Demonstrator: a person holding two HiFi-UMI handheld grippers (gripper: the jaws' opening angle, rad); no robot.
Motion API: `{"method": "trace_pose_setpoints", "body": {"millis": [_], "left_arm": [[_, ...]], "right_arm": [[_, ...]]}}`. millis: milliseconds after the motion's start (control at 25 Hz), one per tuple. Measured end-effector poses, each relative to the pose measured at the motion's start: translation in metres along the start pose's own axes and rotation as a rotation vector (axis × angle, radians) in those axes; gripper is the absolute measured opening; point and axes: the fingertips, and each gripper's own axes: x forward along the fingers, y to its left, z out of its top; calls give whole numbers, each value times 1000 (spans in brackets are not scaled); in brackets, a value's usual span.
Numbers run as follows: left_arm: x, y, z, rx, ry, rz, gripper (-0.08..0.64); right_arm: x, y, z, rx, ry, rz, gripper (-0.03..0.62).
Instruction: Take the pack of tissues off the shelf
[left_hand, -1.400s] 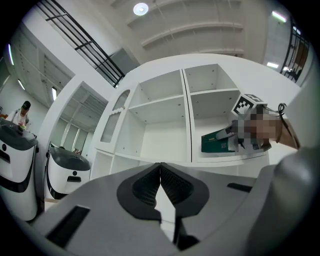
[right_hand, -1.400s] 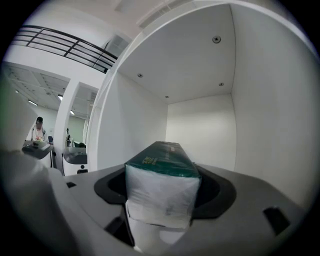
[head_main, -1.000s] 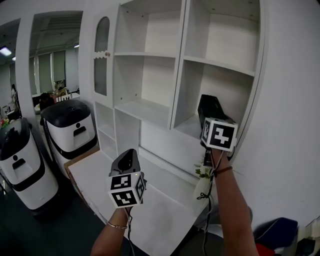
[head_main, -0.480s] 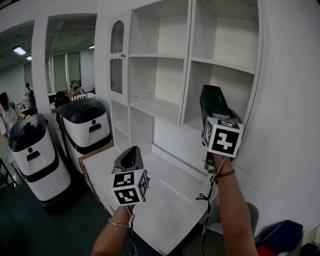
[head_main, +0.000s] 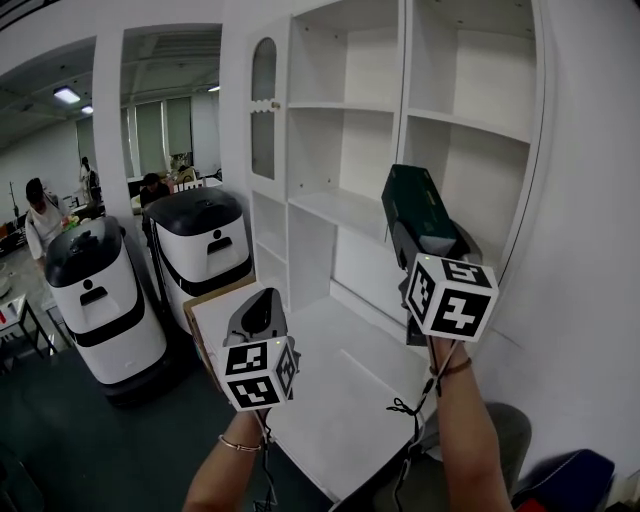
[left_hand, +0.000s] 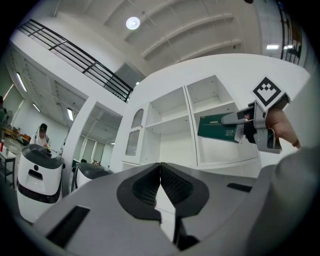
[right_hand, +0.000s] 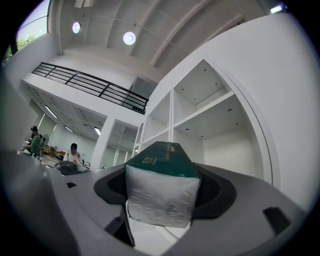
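Now your head has turned to the left since a second ago. The white shelf unit (head_main: 345, 205) sits further to the right in the head view, and more of the hall shows at the left. The pack of tissues (head_main: 420, 205) was then at the mouth of the lower right compartment. It has come out and hangs in the air in front of the shelf unit, touching none of its boards.

Below the shelves there is a white table top (head_main: 340, 400). Left of it stand two white machines with black tops, one nearer (head_main: 100, 300) and one behind (head_main: 205, 245). A person (head_main: 45, 215) stands far back in the hall.

Your right gripper (head_main: 430, 240) holds the pack. Its pads press on both sides, the green face is up, and the pale end (right_hand: 162, 187) points back toward the gripper's camera. Your left gripper (head_main: 255, 315) is lower, over the table's near edge, well apart from the pack. Its jaws are together with nothing between them.
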Motion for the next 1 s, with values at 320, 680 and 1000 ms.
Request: {"method": "trace_pose_setpoints", "body": {"millis": [320,680,1000], "left_arm": [[-7,11,-21,-19,2,41,17],[1,2,-72,-62,46,36,17],[14,-22,-134,-49,129,21,17]], "right_arm": [[-8,18,-57,57,-18,124,347],[-22,19,-140,86,25,206,348],[-38,8,-228,110,155,215,348]]}}
